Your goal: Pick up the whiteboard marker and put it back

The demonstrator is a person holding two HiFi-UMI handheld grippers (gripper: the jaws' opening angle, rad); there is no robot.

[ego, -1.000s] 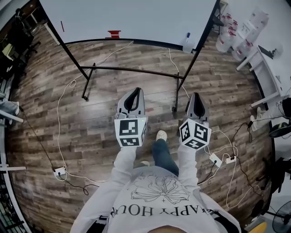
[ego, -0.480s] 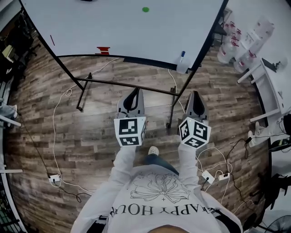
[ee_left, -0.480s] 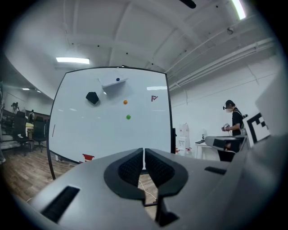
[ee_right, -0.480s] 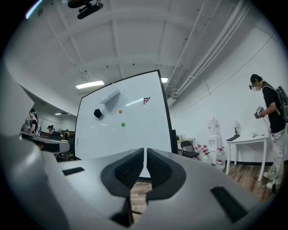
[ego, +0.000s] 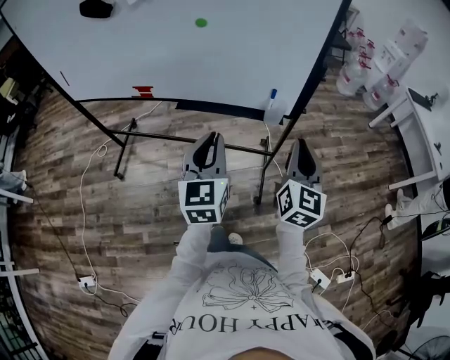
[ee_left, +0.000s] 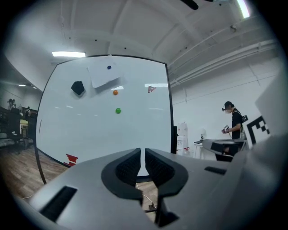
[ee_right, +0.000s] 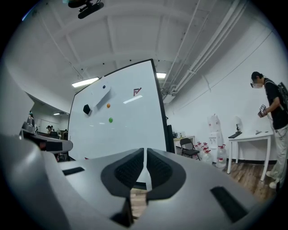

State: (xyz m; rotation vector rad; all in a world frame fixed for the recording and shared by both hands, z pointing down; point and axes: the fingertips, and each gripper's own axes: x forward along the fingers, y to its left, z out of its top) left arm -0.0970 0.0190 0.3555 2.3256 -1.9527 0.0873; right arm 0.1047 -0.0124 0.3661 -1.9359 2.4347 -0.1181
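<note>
The whiteboard marker, white with a blue cap, stands at the right end of the whiteboard's bottom ledge. My left gripper is held out level in front of me, short of the board, shut with nothing between its jaws. My right gripper is beside it, also shut and empty, below and a little right of the marker. In the left gripper view the left gripper faces the board; in the right gripper view the right gripper does too. The marker does not show in either gripper view.
The board carries a black eraser, a green magnet and a red item on the ledge. Its stand's crossbar and legs sit on the wooden floor among cables. Water jugs, a white table and a person are at the right.
The whiteboard and marker have come closer and lower in the head view as I walked towards them. Both grippers stayed shut, held the same way ahead of me.
</note>
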